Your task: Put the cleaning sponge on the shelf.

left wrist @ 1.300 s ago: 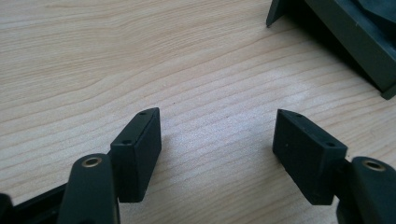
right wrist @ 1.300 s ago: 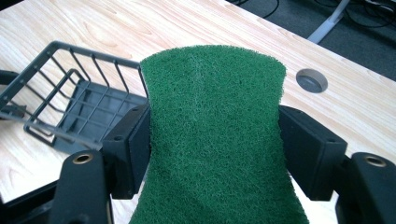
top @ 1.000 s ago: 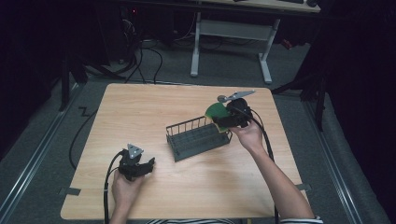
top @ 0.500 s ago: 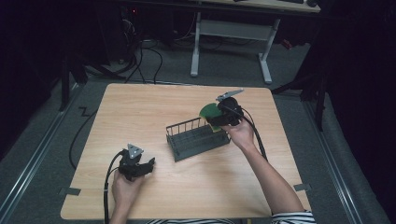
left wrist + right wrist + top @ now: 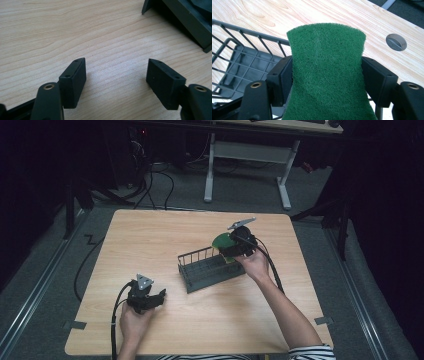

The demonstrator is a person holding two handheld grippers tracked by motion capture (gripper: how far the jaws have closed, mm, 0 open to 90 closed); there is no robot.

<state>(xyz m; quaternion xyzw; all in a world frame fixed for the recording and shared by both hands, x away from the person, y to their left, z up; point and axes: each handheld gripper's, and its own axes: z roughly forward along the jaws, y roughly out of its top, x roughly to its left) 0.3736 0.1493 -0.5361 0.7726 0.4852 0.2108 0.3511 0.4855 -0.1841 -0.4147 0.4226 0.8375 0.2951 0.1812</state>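
Grippers number two, and we are working with one in each hand at one wooden table [image 5: 165, 240]. We are resting the left gripper [image 5: 150, 299] low at the near left part of the table, and its two black jaws are standing spread wide apart in the left gripper view, with bare wood grain lying between them and nothing held. We are holding the right gripper [image 5: 235, 246] at the far right end of one dark wire rack [image 5: 210, 270], which is sitting near the middle of the table. Its two jaws are pinching one green scouring pad [image 5: 327, 75] by its two side edges, and the pad is bowing slightly between them. In the right gripper view the pad is hanging above the rack's wire rim, with the rack's gridded floor [image 5: 244, 72] lying below and to the left. One round grey cable port [image 5: 396, 42] is sitting in the tabletop beyond the pad. One corner of the rack [image 5: 185, 22] is showing at the upper right of the left gripper view, well apart from the left gripper's jaws
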